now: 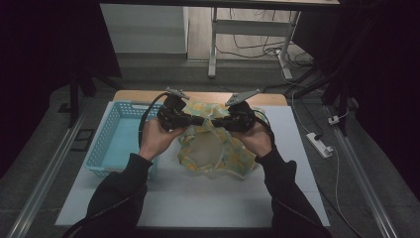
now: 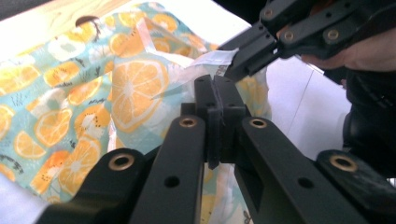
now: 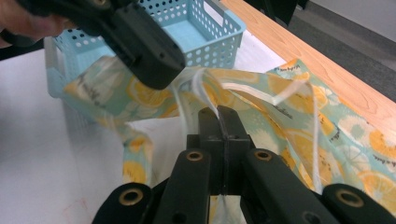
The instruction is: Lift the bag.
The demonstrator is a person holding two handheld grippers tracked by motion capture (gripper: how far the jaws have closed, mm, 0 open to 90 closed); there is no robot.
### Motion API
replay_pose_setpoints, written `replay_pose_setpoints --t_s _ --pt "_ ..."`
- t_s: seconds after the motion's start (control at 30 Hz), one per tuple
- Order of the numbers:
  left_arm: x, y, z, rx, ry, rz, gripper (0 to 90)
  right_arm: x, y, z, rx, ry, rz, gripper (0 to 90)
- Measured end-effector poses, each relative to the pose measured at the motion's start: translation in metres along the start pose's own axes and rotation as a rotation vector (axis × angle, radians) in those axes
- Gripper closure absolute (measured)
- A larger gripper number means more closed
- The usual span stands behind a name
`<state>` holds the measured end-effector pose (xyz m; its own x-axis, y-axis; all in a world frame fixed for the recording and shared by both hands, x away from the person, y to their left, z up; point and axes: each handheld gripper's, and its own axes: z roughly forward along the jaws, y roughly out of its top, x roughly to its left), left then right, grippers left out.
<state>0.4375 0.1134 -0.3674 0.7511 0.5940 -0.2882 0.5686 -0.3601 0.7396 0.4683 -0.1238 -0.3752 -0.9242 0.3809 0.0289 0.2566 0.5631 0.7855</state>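
Both grippers, left gripper (image 1: 200,120) and right gripper (image 1: 216,122), clamp the orange-slice-printed pale-blue plastic bag (image 1: 218,151), lifted over white table (image 1: 198,198) beside blue perforated basket (image 1: 111,139). Risk: thin film slips or tears under opposing pull.

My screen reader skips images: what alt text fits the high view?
Two hands hold the left claw and right claw, both shut on an orange-print bag, lifting its rim above a white table. A blue basket sits left.

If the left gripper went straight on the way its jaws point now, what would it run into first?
Most likely the right gripper: in the left gripper view it sits just beyond the left gripper, whose jaws are shut on the orange-print bag. Depth is hard to judge.
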Motion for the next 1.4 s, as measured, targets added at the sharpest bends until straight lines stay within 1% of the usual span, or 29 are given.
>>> replay_pose_setpoints --t_s 0.17,0.4,0.8,1.2,1.4 --pt "-0.001 0.01 -0.009 -0.01 -0.005 0.007 90.0 0.004 0.007 -0.005 -0.012 0.006 -0.005 89.9" --pt "-0.002 0.025 -0.021 -0.044 -0.013 0.01 90.0 0.007 0.02 -0.015 -0.032 0.008 -0.019 89.9" --pt "-0.01 0.049 -0.036 -0.084 -0.001 0.038 90.0 0.01 0.041 -0.033 -0.06 0.01 -0.036 89.9" --pt "-0.016 0.071 -0.053 -0.126 0.016 0.053 90.0 0.011 0.063 -0.05 -0.079 -0.003 -0.055 90.0" --pt "-0.02 0.083 -0.062 -0.144 0.018 0.062 90.0 0.01 0.072 -0.058 -0.098 0.007 -0.047 89.9"
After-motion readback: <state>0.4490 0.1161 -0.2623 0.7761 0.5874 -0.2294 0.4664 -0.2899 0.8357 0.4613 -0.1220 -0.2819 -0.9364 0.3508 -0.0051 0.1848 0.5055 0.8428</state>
